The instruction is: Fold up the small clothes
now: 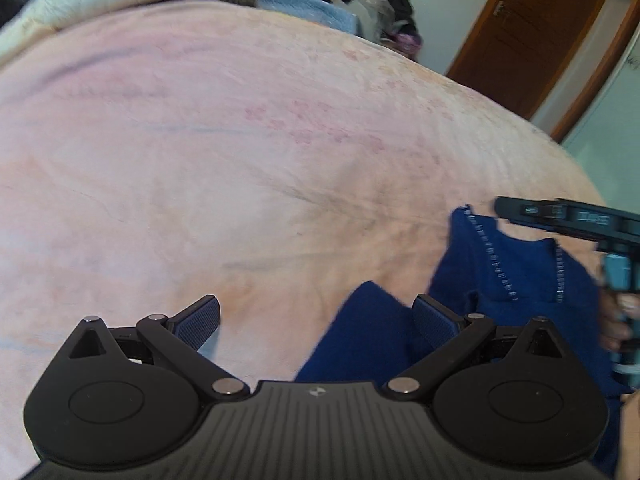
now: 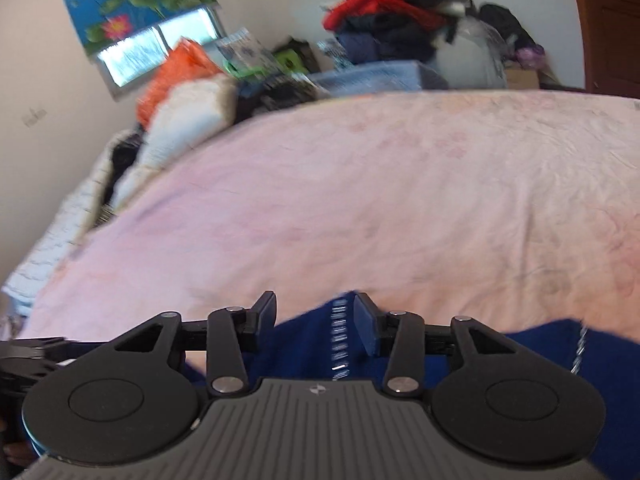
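Observation:
A dark blue garment (image 1: 512, 268) with white stitched seams lies rumpled at the near right of the pink bedspread (image 1: 240, 140). My left gripper (image 1: 318, 316) is wide open, its right finger over a fold of the blue cloth and its left finger over bare bedspread. Nothing is gripped. My right gripper (image 2: 316, 314) stands partly open over the garment's (image 2: 304, 344) stitched edge. The cloth lies between and below the fingers, and the pads do not press it. In the left wrist view one of the right gripper's fingers (image 1: 520, 211) hangs above the garment's far edge.
Piled clothes (image 2: 384, 4) and boxes crowd the far side of the bed. White bedding and an orange item (image 2: 172, 76) lie at its far left. A brown door (image 1: 532, 40) stands to the right. The bedspread stretches wide beyond the garment.

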`<move>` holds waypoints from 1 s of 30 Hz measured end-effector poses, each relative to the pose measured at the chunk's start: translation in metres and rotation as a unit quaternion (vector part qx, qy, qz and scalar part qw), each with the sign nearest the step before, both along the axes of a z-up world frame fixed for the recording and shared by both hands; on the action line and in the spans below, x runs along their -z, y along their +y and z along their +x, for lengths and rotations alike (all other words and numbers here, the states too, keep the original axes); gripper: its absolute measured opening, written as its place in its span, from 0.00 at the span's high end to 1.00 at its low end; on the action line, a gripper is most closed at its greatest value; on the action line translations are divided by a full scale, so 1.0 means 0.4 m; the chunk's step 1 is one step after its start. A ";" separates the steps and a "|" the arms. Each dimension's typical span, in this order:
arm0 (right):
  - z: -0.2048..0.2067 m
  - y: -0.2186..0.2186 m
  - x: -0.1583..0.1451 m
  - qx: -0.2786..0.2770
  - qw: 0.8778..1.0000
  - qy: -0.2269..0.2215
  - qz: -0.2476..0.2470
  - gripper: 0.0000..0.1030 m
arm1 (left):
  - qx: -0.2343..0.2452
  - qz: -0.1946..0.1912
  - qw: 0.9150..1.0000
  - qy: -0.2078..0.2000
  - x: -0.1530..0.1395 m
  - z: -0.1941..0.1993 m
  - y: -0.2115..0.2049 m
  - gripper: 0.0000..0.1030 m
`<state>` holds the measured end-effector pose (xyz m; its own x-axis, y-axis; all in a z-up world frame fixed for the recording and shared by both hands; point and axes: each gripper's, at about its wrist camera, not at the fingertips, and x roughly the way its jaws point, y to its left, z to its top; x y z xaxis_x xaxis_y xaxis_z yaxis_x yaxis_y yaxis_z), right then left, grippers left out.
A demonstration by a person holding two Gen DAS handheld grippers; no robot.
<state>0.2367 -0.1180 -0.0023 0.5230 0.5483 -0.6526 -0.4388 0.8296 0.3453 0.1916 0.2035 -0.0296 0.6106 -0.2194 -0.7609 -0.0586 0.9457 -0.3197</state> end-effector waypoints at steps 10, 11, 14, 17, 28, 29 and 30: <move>0.069 0.040 0.088 -0.075 0.996 0.052 -0.003 0.58 | 0.066 -0.017 0.998 -0.003 0.011 0.047 -0.033 0.53; 0.064 0.042 0.085 -0.078 0.996 0.045 -0.008 0.62 | 0.070 -0.009 0.998 0.000 0.011 0.047 -0.035 0.62; 0.061 0.028 0.067 -0.089 0.995 0.030 0.016 0.88 | 0.075 -0.025 0.997 0.009 0.020 0.038 -0.035 0.90; 0.039 0.011 0.039 -0.104 0.994 -0.010 0.038 0.91 | 0.062 0.011 0.998 -0.022 0.005 0.009 -0.047 0.94; 0.051 -0.014 -0.042 -0.060 0.990 -0.098 0.080 0.97 | -0.054 0.138 0.979 -0.137 -0.083 -0.001 0.032 0.94; 0.058 -0.008 -0.030 -0.059 0.992 -0.086 0.068 0.93 | -0.053 0.144 0.981 -0.119 -0.061 0.014 0.034 0.94; 0.066 -0.003 -0.015 -0.061 0.994 -0.069 0.059 0.85 | -0.052 0.148 0.982 -0.105 -0.045 0.025 0.035 0.94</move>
